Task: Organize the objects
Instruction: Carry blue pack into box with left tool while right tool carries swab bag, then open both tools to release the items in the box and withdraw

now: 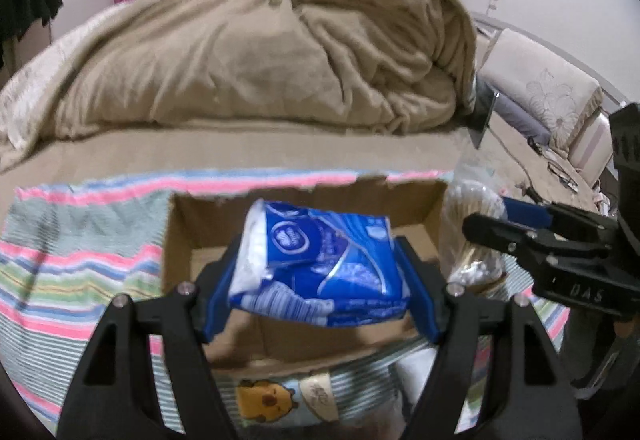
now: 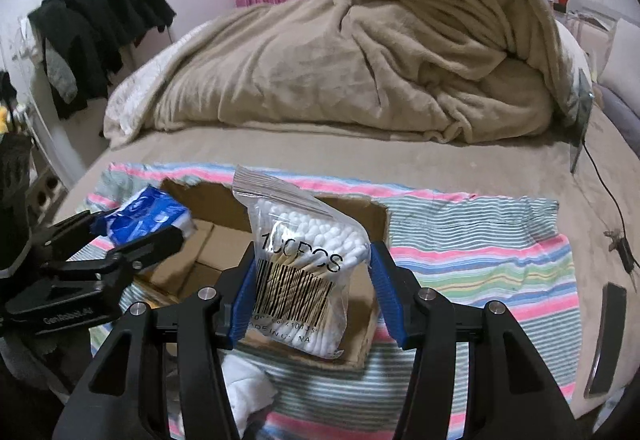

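My left gripper (image 1: 320,276) sits level over the open brown cardboard box (image 1: 200,236), its blue pads clamped on both ends of a blue plastic pack of tissues (image 1: 320,268). The pack lies crosswise between the fingers, its long axis running left to right and dipping slightly to the right, held above the box floor.

My right gripper (image 2: 312,288) comes in from the box's right side, as the left wrist view shows it. Its jaws stand fairly wide, with a clear zip bag of white cotton swabs (image 2: 304,264) upright between them. The left pad touches the bag's edge; I can see a gap at the right pad, so I cannot tell how firmly the bag is gripped. The bag's long axis is vertical, zip end up, tilted to the left, barcode facing my camera.

The box rests on a pink, green and blue striped towel (image 2: 480,260) spread on the bed. The towel lies open to the right of the box. A heaped beige blanket (image 2: 360,59) lies well beyond the box's torn far wall.
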A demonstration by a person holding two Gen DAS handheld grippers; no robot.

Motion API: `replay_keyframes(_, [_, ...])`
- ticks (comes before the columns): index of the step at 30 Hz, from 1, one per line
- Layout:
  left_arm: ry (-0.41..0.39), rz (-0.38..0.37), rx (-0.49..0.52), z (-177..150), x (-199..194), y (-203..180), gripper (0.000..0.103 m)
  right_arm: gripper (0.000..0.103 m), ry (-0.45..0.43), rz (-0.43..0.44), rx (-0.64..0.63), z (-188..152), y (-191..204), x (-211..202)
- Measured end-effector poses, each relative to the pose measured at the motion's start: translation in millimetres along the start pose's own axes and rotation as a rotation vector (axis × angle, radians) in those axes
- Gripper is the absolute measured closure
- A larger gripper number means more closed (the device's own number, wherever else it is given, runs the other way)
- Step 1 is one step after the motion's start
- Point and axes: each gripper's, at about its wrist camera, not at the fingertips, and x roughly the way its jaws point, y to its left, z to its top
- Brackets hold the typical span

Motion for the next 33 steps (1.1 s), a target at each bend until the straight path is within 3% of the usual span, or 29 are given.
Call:
replay_keyframes(7, [0.08, 0.004, -0.004, -10, 32, 2, 0.028, 0.045, 0.065, -0.006, 0.013, -9, -3, 30])
replay_keyframes(13, [0.069, 0.025, 0.014, -12, 23, -3, 0.013, 0.034, 0.06, 0.025, 0.039, -10, -6, 25])
replay_keyframes(23, [0.002, 0.024, -0.048, -14, -35, 7, 0.005, 0.029, -0.004, 0.03, 0.05, -10, 4, -17])
replay_keyframes(33, [-0.056, 0.041, -0.057, -25, -98, 12, 0.004, 0.028, -0.032, 0.028, 0.07, -24, 10, -66])
